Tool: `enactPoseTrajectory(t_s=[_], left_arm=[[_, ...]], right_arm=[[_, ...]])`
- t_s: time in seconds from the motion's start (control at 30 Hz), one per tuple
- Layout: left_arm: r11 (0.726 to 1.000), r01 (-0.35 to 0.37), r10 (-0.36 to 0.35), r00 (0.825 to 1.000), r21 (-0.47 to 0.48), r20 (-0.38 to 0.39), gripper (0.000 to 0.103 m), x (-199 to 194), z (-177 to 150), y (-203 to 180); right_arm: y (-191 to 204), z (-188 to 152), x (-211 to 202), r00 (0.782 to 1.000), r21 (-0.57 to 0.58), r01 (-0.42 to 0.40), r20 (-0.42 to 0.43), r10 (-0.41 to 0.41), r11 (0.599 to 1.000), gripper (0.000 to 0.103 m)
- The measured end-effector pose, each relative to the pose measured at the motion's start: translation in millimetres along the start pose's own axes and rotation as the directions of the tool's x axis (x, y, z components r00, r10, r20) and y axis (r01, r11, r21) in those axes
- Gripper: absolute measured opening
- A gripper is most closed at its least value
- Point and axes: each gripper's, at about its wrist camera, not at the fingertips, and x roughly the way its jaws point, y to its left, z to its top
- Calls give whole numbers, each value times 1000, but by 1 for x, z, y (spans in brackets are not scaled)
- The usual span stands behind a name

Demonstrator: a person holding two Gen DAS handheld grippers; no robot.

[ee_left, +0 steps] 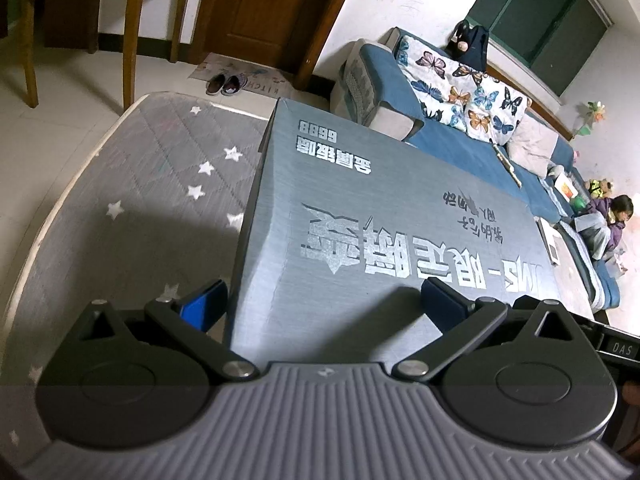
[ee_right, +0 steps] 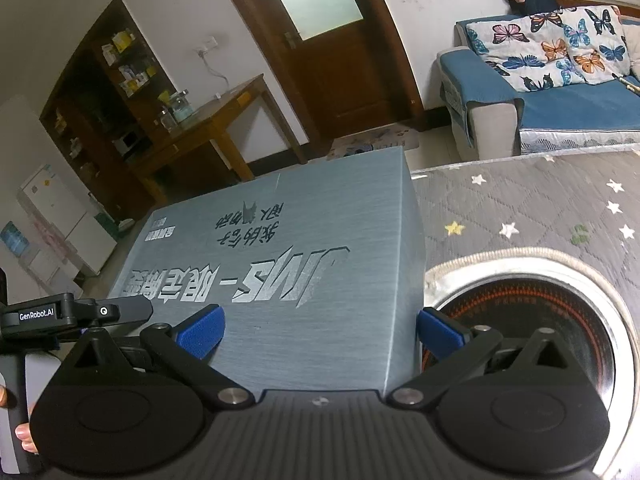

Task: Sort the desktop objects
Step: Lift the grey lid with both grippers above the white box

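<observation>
A large grey-blue cardboard box (ee_left: 380, 216) with silver Chinese lettering lies on the star-patterned grey table cover (ee_left: 152, 184). My left gripper (ee_left: 322, 300) is open, its blue pads straddling the box's near left corner. The box also shows in the right wrist view (ee_right: 280, 264). My right gripper (ee_right: 320, 334) is open, its pads spread over the box's near right corner, the right pad (ee_right: 440, 336) just past the box's edge. The left gripper's body (ee_right: 72, 312) shows at the left of the right wrist view.
A round metal-rimmed hotplate recess (ee_right: 532, 320) is set into the table right of the box. A blue sofa (ee_left: 460, 136) with butterfly cushions stands beyond; a child (ee_left: 612, 220) sits at its far end. A wooden table (ee_right: 208, 128) and door (ee_right: 340, 40) stand behind.
</observation>
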Motion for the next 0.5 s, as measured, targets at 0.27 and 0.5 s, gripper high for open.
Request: enactPoseTrajectory(t_s=[0.27,0.5], left_arm=[[1000,-19,19,1000,10,1,103,-30,-41,-3],[1000,9,-10,1000,-20,-16,103,-56,-72,-4]], right_arm=[[12,-35,-29,1000,-15,1,6,-1,1000,103],[18,-64,-60,1000,-12,3,25,-2,1000,103]])
